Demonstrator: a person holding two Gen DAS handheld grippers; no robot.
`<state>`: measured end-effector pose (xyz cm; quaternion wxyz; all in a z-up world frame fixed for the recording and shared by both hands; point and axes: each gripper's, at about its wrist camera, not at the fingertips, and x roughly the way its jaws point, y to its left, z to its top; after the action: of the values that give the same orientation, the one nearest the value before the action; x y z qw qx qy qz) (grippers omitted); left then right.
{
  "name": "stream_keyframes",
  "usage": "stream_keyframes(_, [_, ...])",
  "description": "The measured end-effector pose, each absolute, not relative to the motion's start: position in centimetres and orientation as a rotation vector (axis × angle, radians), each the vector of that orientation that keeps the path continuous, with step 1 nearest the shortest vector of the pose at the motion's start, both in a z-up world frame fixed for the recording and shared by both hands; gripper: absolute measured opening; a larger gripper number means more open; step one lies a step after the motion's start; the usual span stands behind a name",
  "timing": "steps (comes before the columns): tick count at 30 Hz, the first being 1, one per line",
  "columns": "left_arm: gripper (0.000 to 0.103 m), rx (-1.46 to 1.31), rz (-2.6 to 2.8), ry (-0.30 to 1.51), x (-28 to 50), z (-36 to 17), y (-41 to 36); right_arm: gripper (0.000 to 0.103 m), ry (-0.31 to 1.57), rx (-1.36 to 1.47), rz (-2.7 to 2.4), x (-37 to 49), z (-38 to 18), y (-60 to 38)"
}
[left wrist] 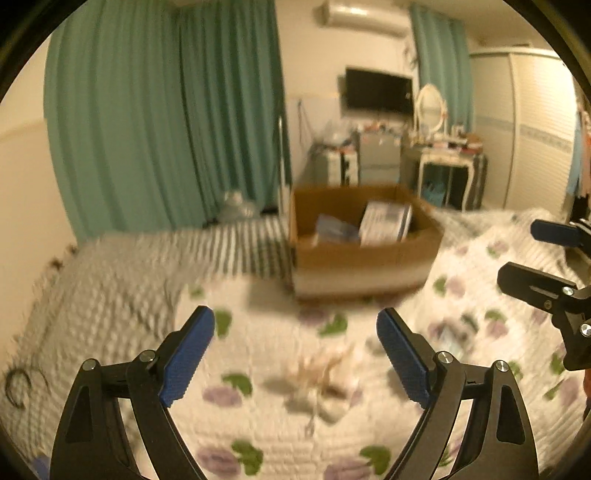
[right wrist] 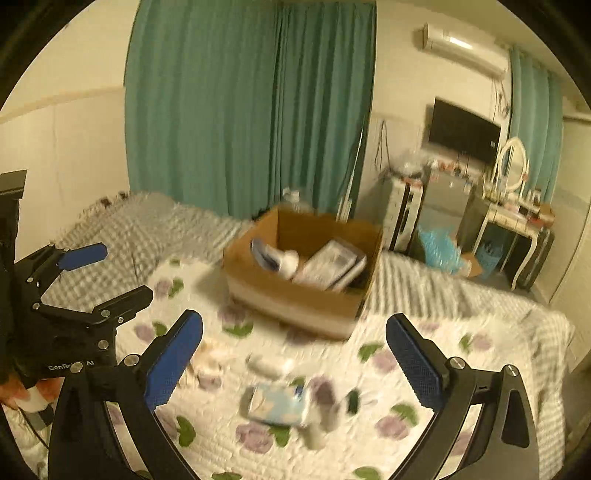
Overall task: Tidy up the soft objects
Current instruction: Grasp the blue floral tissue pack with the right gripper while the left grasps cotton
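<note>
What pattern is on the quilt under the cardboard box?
White quilt with purple flowers and green leaves, clearest in the right wrist view; the cardboard box sits on it.

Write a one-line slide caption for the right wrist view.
Open right gripper over a floral quilt strewn with small items, cardboard box ahead.

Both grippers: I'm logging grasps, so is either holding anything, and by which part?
Nothing is held. The left gripper and right gripper are both open and empty above the floral quilt.

Lighting: dim, warm yellow indoor cast. Glare: air conditioner [left wrist: 364, 16], 12 o'clock. Blur: strong motion smear across quilt [left wrist: 277, 406] and cardboard box [right wrist: 301, 266]. Distortion: fisheye bending, black vignette at rims.
</note>
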<state>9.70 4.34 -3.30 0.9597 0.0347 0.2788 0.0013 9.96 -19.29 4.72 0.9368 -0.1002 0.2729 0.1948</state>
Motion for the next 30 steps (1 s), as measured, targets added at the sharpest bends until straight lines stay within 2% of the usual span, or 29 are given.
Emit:
stream_keyframes(4, [0.091, 0.044, 0.014, 0.662, 10.6, -8.1, 4.7, 0.100, 0.662, -0.193, 0.409, 10.9, -1.1, -18.3])
stream_keyframes(10, [0.091, 0.049, -0.026, 0.723, 10.8, -10.4, 4.4, 0.100, 0.796, -0.265, 0.394, 12.1, -8.1, -17.2])
stream_keyframes(17, [0.091, 0.022, -0.003, 0.798, 12.0, -12.2, 5.4, 0.100, 0.875, -0.291, 0.370, 13.5, -11.3, -16.9])
stream_keyframes(22, [0.089, -0.022, -0.030, 0.837, 12.4, -13.0, 5.9, 0.093, 0.915, -0.328, 0.350, 14.3, -12.9, -16.4])
stream_keyframes(26, [0.089, -0.031, -0.028, 0.869, 12.8, -13.5, 6.1, 0.075, 0.884, -0.344, 0.314, 14.2, -12.7, -16.5])
stream_keyframes(30, [0.089, -0.012, -0.034, 0.881, 13.0, -13.9, 5.7, 0.073, 0.874, -0.302, 0.318, 14.3, -12.3, -17.2])
